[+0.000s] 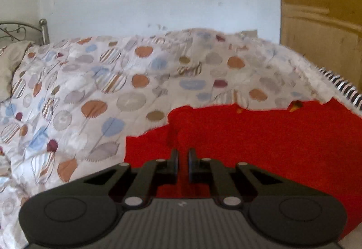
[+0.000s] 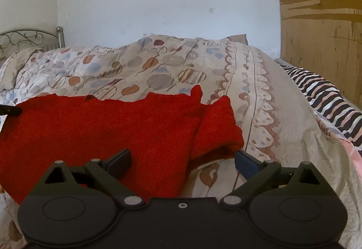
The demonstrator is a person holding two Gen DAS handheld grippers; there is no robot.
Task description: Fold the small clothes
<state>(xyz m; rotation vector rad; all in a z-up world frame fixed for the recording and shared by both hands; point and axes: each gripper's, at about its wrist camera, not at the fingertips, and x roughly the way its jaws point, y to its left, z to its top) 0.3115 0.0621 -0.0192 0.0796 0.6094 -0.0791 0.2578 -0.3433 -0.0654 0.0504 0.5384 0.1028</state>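
A red knitted garment (image 1: 260, 147) lies spread flat on a patterned bedspread (image 1: 90, 90). My left gripper (image 1: 182, 151) sits low on the garment's left part with its fingers close together, shut on a small raised pinch of the red fabric. In the right wrist view the same garment (image 2: 113, 127) fills the left half, and its sleeve (image 2: 217, 131) is folded at the right side. My right gripper (image 2: 183, 159) stands wide open just above the garment's lower right edge, with nothing pressed between its fingers. A black tip (image 2: 10, 111) at the far left edge touches the garment.
The bedspread (image 2: 158, 68) with round leaf prints covers the bed. A black and white striped cloth (image 2: 328, 99) lies at the right edge. A wooden panel (image 2: 321, 23) rises to the right, a white wall stands behind, and a metal headboard (image 2: 22, 38) and a pillow (image 1: 11, 63) sit at the left.
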